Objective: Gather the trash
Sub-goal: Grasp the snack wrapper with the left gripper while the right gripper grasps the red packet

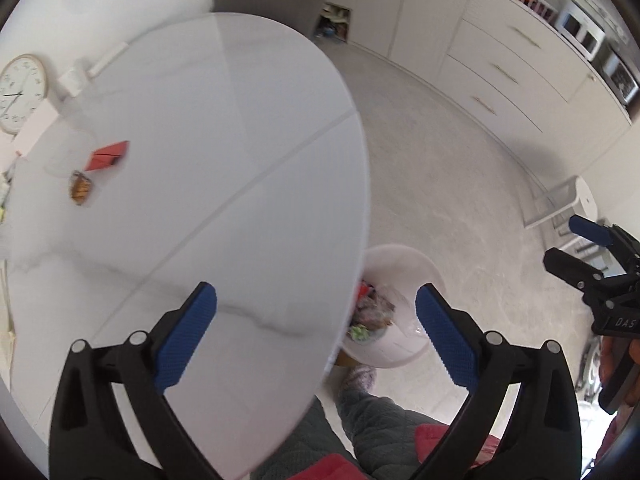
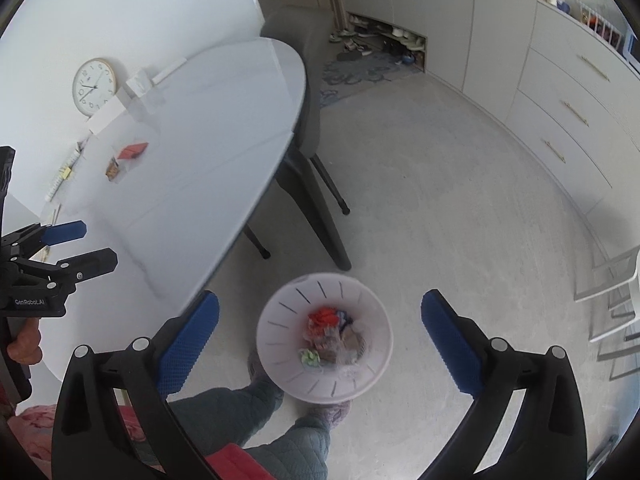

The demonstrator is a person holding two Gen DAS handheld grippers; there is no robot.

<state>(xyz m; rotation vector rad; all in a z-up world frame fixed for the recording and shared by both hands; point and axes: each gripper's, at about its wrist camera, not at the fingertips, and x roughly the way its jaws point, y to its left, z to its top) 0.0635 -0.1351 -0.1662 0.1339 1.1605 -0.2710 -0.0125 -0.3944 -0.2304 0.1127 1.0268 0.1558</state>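
Left gripper (image 1: 316,334) spread wide, nothing between its pads, hanging over the table (image 1: 224,168) edge; right gripper (image 2: 320,336) likewise wide and empty, above the bin (image 2: 280,312) on the floor (trash (image 2: 334,334) heaped inside, blurred); a red wrapper (image 1: 108,155) and an orange one (image 1: 81,188) lay on the table at ten o'clock, well apart from both grippers.

A glossy white oval table with faint grey veining (image 2: 208,152) stood against a plain white wall (image 2: 132,12), a round white wall clock with a pale wooden rim (image 2: 94,87) beside it. A grey upholstered chair on black legs (image 2: 310,120) was tucked under the far end. Pale grey speckled flooring (image 2: 460,216) ran to cream cabinets with slim brass handles (image 2: 568,108).
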